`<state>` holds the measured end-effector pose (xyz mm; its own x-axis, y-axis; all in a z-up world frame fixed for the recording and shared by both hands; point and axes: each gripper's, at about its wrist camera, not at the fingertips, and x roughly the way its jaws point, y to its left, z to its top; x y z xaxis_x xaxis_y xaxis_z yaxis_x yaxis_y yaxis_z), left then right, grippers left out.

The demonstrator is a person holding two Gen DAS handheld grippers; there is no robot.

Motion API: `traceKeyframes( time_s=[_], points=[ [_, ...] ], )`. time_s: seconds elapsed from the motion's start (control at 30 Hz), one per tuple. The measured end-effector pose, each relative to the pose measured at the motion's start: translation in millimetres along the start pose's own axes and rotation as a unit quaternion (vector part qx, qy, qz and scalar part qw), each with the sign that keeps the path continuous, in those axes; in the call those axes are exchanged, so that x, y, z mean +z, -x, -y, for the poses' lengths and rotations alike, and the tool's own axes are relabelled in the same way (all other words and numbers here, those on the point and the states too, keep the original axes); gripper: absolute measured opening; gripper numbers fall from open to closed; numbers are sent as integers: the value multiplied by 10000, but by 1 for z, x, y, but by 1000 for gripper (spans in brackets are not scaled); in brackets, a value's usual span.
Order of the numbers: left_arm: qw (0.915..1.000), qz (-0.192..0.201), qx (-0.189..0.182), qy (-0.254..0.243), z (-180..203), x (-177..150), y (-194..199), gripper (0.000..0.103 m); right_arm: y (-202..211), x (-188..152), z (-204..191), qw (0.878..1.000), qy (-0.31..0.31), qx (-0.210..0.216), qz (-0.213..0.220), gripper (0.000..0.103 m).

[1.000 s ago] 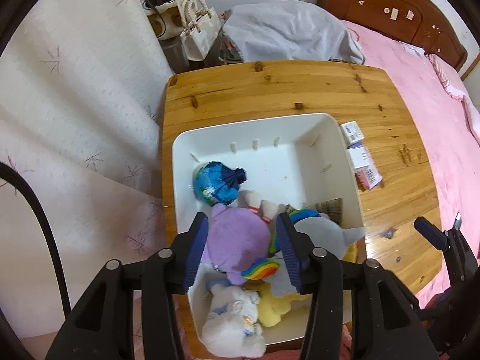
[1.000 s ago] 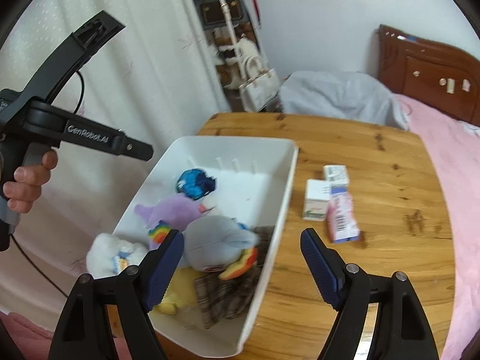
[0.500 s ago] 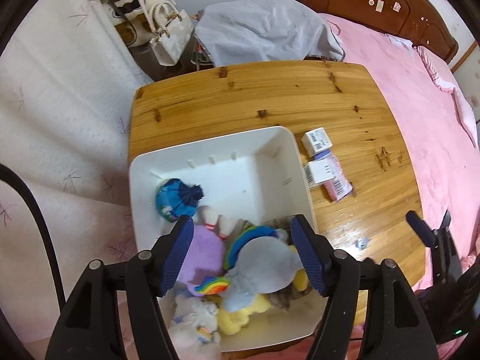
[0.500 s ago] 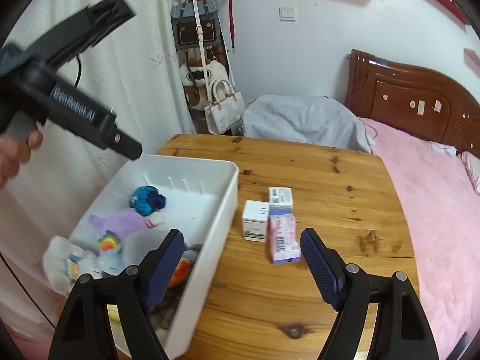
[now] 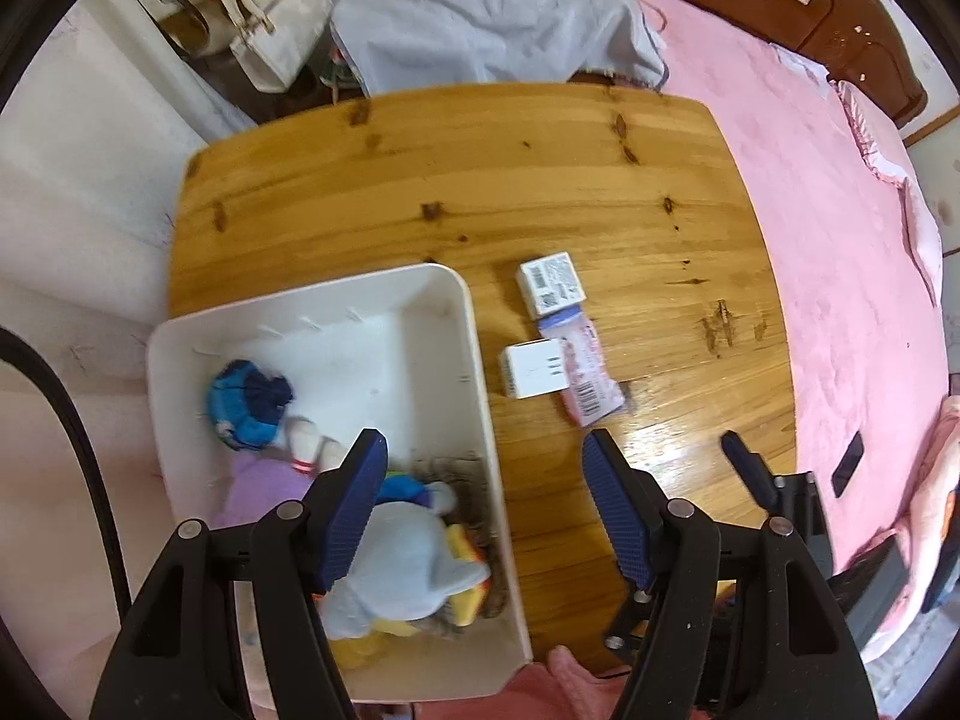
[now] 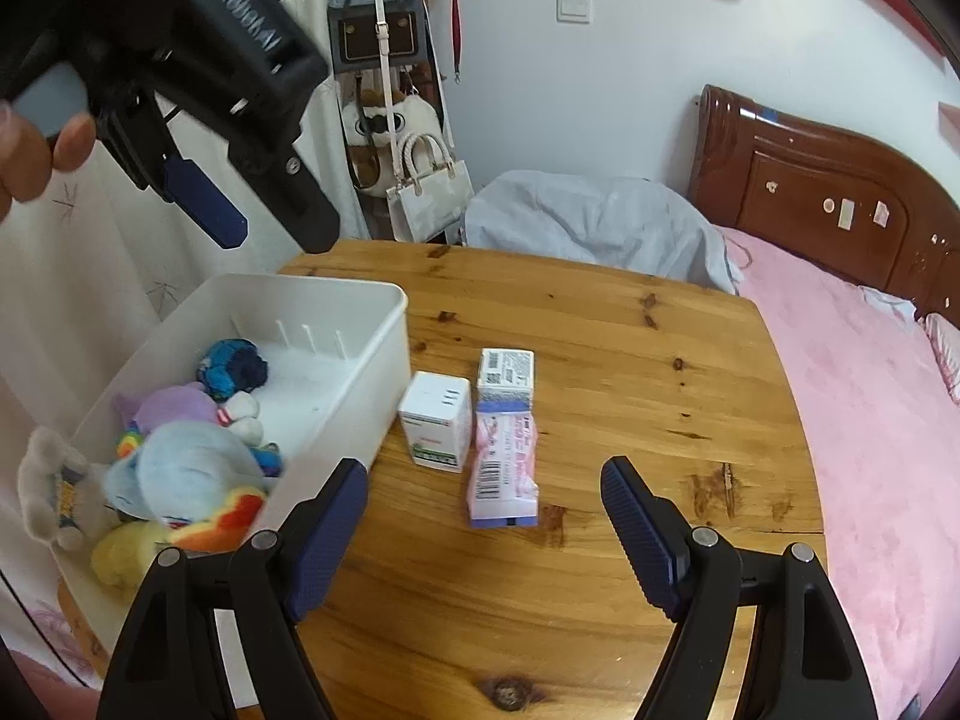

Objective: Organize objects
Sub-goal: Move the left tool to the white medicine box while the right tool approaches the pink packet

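A white bin [image 5: 474, 360] on the wooden table [image 5: 480, 180] holds several plush toys: a grey-blue one [image 5: 408, 564], a purple one [image 5: 258, 486] and a blue one [image 5: 246, 402]. My left gripper [image 5: 483, 444] hangs open over the bin's right rim, holding nothing. Right of the bin lie a white box [image 6: 435, 429], a barcode box [image 6: 507, 372] and a pink packet [image 6: 504, 474]. My right gripper [image 6: 483, 471] stands open just above the table, and the pink packet shows between its fingers in the right wrist view. Up at that view's left, the left gripper [image 6: 273, 240] is raised.
A bed with a pink cover [image 5: 840, 300] runs along the table's right side. A grey cloth heap [image 5: 492, 18] lies past the far edge, with a white handbag [image 5: 270, 36] beside it. A pale curtain [image 6: 120, 252] hangs to the left, and a hand [image 6: 30, 150] grips the left tool.
The left jaws widened off the purple plush, which stays in the bin, and that gripper slid right to the bin's rim. The right gripper swung from the bin toward the boxes and sank.
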<state>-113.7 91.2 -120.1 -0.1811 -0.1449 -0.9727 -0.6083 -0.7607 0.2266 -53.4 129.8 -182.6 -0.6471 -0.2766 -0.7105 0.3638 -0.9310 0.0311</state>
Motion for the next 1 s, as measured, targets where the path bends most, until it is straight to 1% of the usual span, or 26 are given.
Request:
traceKeyframes(
  time_s=[0.27, 0.47, 0.53, 0.73, 0.87, 1.0],
  points=[
    [9980, -562, -12, 302, 21, 22, -31, 71, -29, -11, 10, 9995, 149, 202, -186, 80],
    [9937, -931, 5, 619, 29, 35, -55, 71, -49, -13, 15, 9989, 156, 306, -318, 76],
    [9922, -1041, 62, 680, 32, 38, -63, 71, -54, -14, 16, 9987, 149, 335, -356, 74],
    [9897, -1228, 205, 706, 39, 46, -81, 69, -69, -19, 18, 9975, 126, 458, -514, 69],
    [9887, -1312, 341, 632, 44, 49, -91, 60, -75, -22, 18, 9971, 159, 464, -585, 65],
    [9879, -1368, 457, 578, 46, 52, -100, 57, -79, -26, 14, 9965, 272, 495, -624, 63]
  ],
)
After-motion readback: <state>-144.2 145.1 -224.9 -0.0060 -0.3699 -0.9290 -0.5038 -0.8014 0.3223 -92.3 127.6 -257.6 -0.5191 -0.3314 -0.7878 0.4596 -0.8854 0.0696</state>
